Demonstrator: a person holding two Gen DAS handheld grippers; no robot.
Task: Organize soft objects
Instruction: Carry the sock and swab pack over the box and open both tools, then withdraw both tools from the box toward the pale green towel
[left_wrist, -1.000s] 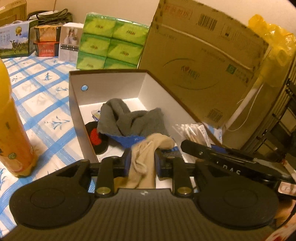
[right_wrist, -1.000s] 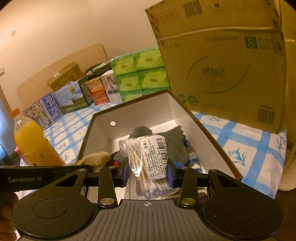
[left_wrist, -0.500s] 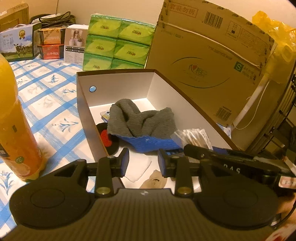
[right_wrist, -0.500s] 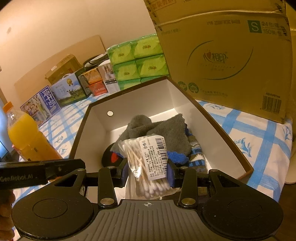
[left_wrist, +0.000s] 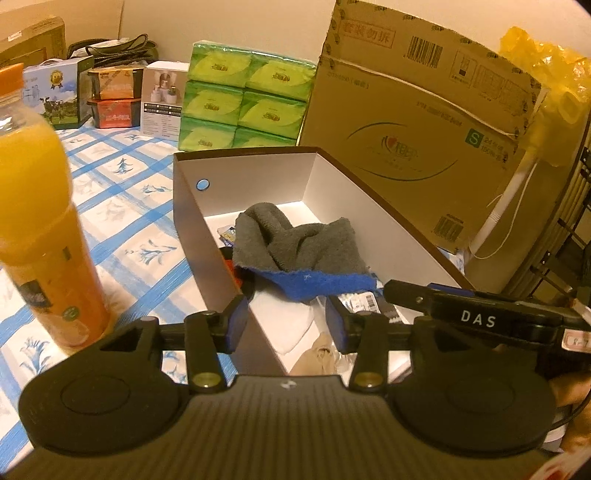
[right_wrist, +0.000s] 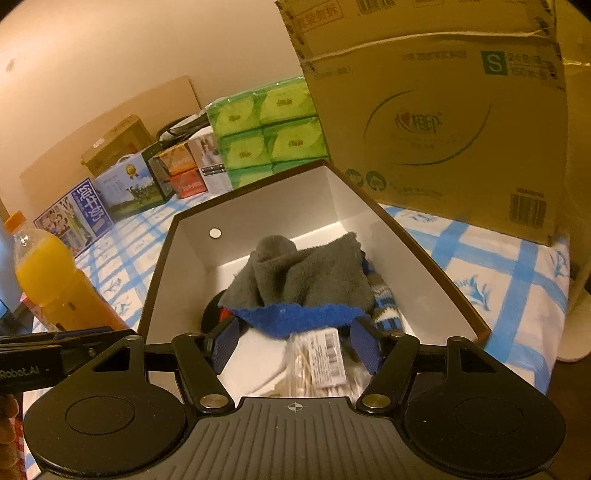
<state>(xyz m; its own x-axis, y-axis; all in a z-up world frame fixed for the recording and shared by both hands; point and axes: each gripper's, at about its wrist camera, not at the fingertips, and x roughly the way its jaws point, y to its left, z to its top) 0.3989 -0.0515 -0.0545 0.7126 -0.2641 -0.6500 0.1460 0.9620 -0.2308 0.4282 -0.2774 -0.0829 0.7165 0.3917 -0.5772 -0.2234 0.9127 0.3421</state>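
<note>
Soft objects are gathered inside the open shoe box (right_wrist: 424, 254) on the blue-checked tablecloth (left_wrist: 122, 206). Nearest to the cameras, the left gripper (left_wrist: 284, 325) is held with its fingers wide apart and nothing between them; one finger is seen outside the box's left wall and the other inside. The right gripper (right_wrist: 295, 345) is also spread wide and empty, above the near end of the box. Just under it a packet of cotton swabs (right_wrist: 317, 363) is lying on the box floor, and a beige stocking (left_wrist: 319, 356) is seen at the near edge. Farther in, a grey towel with blue edge (right_wrist: 299, 284) is piled over a striped sock (right_wrist: 384, 308).

Beside the box a juice bottle (left_wrist: 40, 236) is standing, near the left gripper. It could be knocked over if that gripper is swung outward. The thin box wall could also be caught by the straddling finger, so the box would be dragged. Behind, green tissue packs (left_wrist: 243, 99) and a cardboard carton (left_wrist: 413, 122) are stacked.
</note>
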